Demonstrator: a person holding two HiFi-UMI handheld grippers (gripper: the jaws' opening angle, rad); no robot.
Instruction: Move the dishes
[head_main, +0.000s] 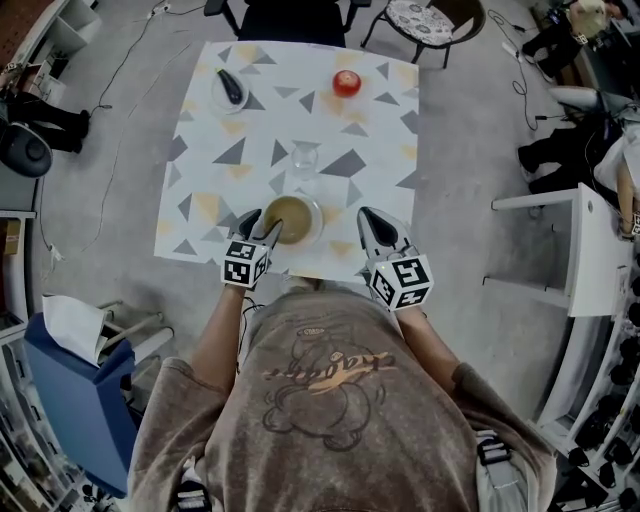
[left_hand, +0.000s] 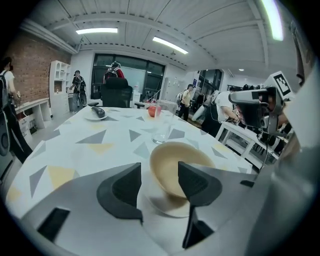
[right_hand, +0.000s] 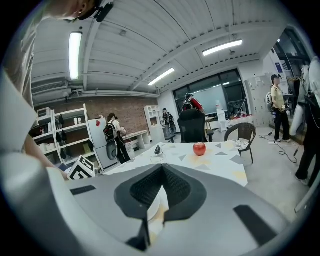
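My left gripper (left_hand: 160, 182) has its jaws partly apart, set astride the near rim of the bowl (left_hand: 172, 162): one pad is outside the wall and the other in front of the hollow. I see a sliver of gap beside the outer pad, so I judge nothing is pinched yet. My right gripper (right_hand: 161, 170) has its jaws closed together on nothing and hovers to the right of the bowl, clear of it.

Closing on one thin wall is the risk, I think. The bowl could tilt on that single hold, slide out of the pads, or scrape off the saucer (left_hand: 165, 206) beneath it and drag it along. Both sit close to the near edge of the table (head_main: 380, 150), so a slip toward me could drop them to the floor. A push forward instead could knock the glass (head_main: 304, 158) standing just behind.

The bowl is round, smooth and pale tan, and looks empty. It rests upright on the small white saucer. Far across the table are a red apple (head_main: 346, 83) and a small plate (head_main: 230, 88) holding something dark.
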